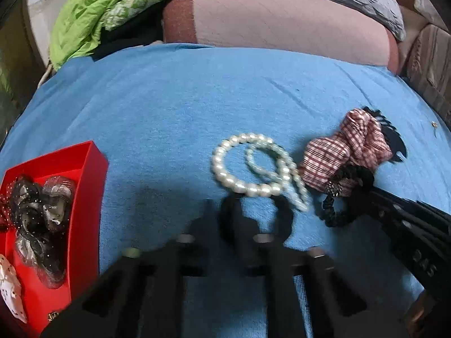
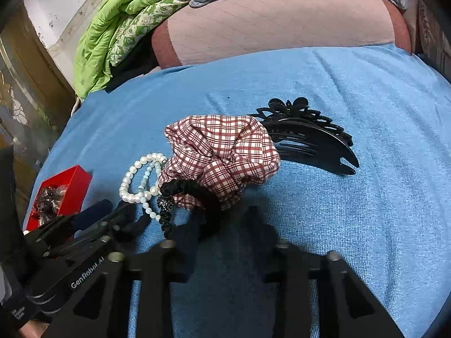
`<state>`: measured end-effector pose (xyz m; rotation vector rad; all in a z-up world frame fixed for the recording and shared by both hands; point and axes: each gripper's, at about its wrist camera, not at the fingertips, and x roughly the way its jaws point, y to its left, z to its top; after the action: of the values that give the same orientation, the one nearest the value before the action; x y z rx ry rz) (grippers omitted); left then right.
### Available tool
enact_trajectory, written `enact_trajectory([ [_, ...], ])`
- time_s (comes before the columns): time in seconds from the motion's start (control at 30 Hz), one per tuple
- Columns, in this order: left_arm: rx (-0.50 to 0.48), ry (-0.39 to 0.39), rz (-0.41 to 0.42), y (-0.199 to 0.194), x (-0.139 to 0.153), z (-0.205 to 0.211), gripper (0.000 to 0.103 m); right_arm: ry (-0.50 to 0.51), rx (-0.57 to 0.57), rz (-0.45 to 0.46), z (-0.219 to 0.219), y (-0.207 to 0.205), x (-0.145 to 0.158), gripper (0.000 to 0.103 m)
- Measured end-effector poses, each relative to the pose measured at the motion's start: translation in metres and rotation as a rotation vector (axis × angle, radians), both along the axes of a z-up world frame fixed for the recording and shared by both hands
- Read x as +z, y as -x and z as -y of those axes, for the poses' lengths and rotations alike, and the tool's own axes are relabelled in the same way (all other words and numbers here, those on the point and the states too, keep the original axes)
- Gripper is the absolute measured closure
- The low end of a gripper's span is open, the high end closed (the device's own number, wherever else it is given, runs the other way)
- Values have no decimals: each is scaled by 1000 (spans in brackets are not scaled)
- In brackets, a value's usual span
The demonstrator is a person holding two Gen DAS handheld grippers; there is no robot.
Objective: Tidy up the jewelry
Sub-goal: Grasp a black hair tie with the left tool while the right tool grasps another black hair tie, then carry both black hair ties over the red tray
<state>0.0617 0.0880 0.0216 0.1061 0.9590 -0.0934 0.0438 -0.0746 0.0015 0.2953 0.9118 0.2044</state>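
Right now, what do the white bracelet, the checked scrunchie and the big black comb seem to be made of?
White bracelet: glossy round beads, probably imitation pearl.
Checked scrunchie: matte woven cloth, gathered into folds.
Black comb: smooth, faintly shiny, likely moulded plastic with cut-out petals and teeth.

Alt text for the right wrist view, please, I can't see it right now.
A red-and-white plaid scrunchie lies on a blue cloth, with a black scrunchie and pearl bracelets against its near left and a black hair claw behind it. The left tool points at the pearls; a red box sits far left.
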Motion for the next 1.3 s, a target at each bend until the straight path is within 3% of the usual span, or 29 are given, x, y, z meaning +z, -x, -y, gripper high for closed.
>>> enact_trajectory([
  [0.07, -11, 5, -7, 4, 2, 2, 96, -12, -1, -4, 4, 3, 0, 92],
  [0.37, -1, 133, -51, 42, 14, -16, 97, -41, -9, -5, 15, 38, 8, 93],
  [0.57, 2, 174, -17, 79, 38, -24, 97, -38, -4, 29, 13, 62, 25, 93],
  [0.77, 10, 148, 54, 113, 63, -35, 97, -12, 27, 80, -1, 88, 50, 93],
  [1.03, 112, 136, 111, 140, 77, -85, 97, 21, 86, 139, -31, 117, 81, 93],
  [1.3, 266, 153, 131, 153, 74, -163, 97, 52, 179, 165, -77, 130, 99, 93],
])
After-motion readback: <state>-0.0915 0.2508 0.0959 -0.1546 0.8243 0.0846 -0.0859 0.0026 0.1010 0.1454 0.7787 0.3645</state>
